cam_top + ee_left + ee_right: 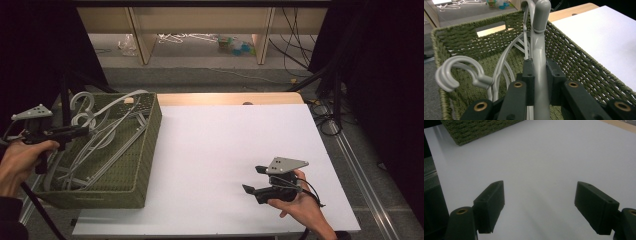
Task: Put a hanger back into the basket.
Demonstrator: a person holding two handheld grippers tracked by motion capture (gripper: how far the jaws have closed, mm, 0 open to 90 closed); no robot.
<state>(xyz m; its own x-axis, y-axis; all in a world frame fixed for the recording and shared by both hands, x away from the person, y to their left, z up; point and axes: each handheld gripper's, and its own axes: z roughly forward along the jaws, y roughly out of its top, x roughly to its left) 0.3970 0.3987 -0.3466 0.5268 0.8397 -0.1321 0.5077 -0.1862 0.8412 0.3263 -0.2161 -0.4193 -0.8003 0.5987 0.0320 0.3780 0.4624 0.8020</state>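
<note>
One grey plastic hanger [539,62], curved hook, clamped upright.

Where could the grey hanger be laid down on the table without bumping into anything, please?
The white sheet is bare between the green woven basket and the right gripper, and back to the wooden table edge. Inside the basket it is crowded with grey hangers, one clamped in the left gripper.

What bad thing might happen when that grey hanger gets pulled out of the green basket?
The left gripper is shut on one grey plastic hanger, but other grey hangers lie tangled beside it, so they may snag and come up too. The green woven basket sits at the white table's left edge and might tip or slide off. The right gripper rests open, far away, steadying nothing.
</note>
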